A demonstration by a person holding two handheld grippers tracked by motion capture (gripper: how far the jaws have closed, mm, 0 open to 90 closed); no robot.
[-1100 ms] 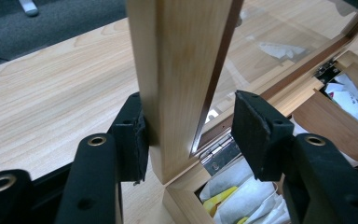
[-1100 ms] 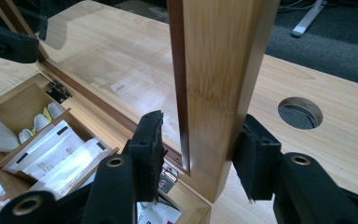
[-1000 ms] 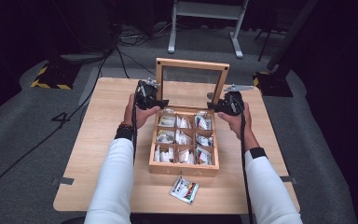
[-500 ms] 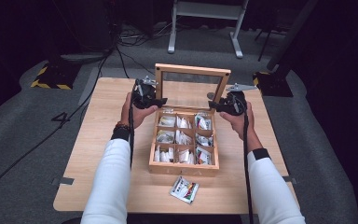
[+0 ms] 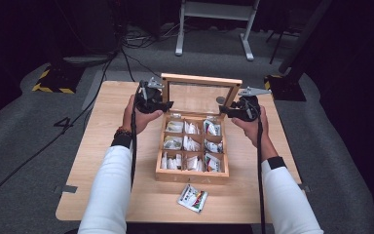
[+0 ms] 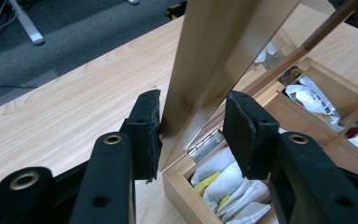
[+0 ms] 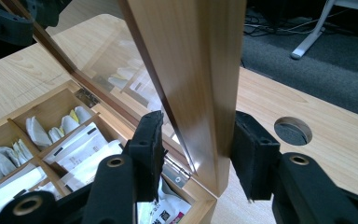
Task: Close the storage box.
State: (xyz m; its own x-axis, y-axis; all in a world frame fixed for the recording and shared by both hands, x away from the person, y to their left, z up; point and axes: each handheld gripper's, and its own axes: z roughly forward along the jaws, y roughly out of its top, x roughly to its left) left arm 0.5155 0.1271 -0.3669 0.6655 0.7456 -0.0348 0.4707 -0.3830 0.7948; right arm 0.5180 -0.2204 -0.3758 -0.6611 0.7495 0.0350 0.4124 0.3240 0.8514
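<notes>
Left gripper view: the left gripper (image 6: 191,126) is clenched on the left side rail of the wooden lid (image 6: 205,56), centre frame. In the right gripper view, the right gripper (image 7: 198,140) appears clamped on the opposite rail. The glass-paned lid stands near upright at the back of the tea box (image 5: 191,176), mid-frame in the high view. If one side leads, the lid could twist and strain its hinges; pushed too far back, it could tip the box. Both hands (image 5: 139,117) flank the lid, forearms reaching up from the bottom edge.
</notes>
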